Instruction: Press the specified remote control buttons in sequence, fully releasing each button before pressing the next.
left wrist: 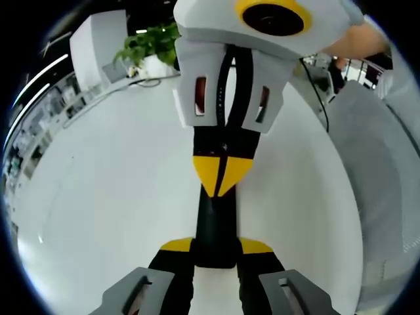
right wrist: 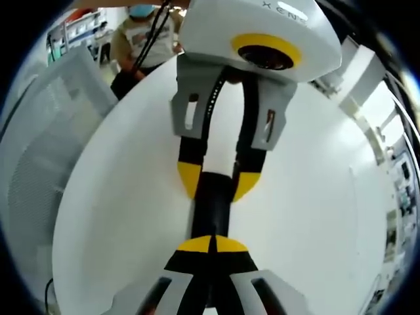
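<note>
A slim black remote control [left wrist: 213, 220] lies lengthwise over the white table [left wrist: 111, 190]. My left gripper [left wrist: 215, 246] is shut on its near end, one yellow-tipped jaw on each side. My right gripper [left wrist: 222, 177] comes in from the top of the left gripper view, shut, its yellow tips together and resting on the remote's upper face. In the right gripper view my right gripper [right wrist: 212, 244] rises from the bottom with its tips pressed together over the remote [right wrist: 210, 200], and my left gripper [right wrist: 216, 182] clamps the remote from the far side. The buttons are hidden.
A potted plant [left wrist: 151, 42] stands at the table's far edge beside a cable. A grey mesh chair [right wrist: 39, 151] is next to the table, also seen as the chair [left wrist: 387, 170]. A person [right wrist: 141, 33] stands beyond the table.
</note>
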The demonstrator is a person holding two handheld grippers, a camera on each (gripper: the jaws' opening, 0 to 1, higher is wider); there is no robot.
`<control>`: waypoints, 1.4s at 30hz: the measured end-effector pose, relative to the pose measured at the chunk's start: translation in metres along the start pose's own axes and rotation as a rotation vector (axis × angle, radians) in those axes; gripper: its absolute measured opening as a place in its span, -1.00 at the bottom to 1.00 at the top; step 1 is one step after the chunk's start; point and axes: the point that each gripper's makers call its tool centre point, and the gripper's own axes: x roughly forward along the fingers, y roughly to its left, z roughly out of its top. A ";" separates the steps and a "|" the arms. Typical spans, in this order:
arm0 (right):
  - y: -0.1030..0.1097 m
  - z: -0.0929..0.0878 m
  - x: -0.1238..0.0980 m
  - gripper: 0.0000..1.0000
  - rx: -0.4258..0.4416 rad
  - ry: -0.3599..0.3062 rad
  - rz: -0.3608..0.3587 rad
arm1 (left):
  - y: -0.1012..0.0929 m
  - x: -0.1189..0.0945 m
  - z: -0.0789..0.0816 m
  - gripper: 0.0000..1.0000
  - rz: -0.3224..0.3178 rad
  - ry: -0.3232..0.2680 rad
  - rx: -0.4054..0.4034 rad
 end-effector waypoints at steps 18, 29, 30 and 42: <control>0.001 -0.001 0.000 -1.00 -0.005 0.007 -0.001 | 0.000 0.000 0.000 -0.52 0.000 0.001 0.000; 0.001 0.000 0.000 -1.00 -0.010 0.016 -0.008 | 0.000 0.000 0.000 -0.53 0.001 0.004 -0.003; 0.001 0.000 0.000 -1.00 -0.009 0.015 -0.010 | 0.000 0.000 0.000 -0.53 0.002 0.004 -0.004; 0.000 0.000 -0.001 -1.00 -0.003 -0.006 -0.031 | 0.000 0.000 0.001 -0.53 0.002 0.011 -0.003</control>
